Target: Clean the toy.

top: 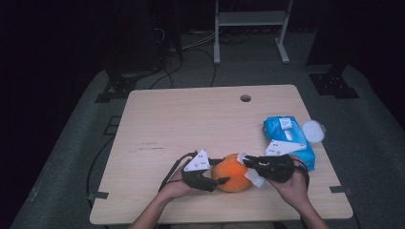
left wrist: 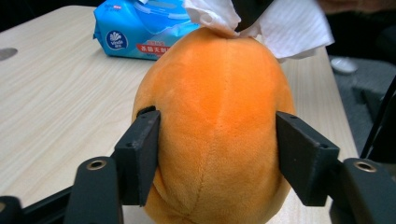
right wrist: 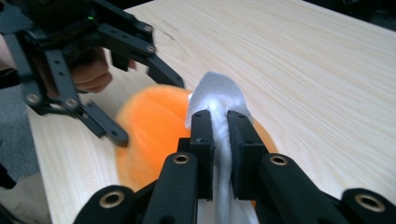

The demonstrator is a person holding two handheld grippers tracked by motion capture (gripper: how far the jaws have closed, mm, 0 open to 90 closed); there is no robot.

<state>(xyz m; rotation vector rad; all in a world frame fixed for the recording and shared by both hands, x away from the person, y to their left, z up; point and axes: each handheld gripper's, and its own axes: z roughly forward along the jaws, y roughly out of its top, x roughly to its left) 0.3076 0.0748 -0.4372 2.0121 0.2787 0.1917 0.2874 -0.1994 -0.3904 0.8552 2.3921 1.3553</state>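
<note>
At the near edge of the bench [top: 157, 119], the left hand-held gripper [top: 215, 182] clenches the orange plush [top: 232, 172], its pads pressed into both sides of it; the plush sits on the wood between the two hands. The right hand-held gripper [top: 244, 161] is pinched tight on a white wipe [right wrist: 219, 93] and holds it against the plush's top. Just beyond the right hand lies a blue wipe pack [top: 286, 136], with a small white lid [top: 313, 130] touching its far side
</note>
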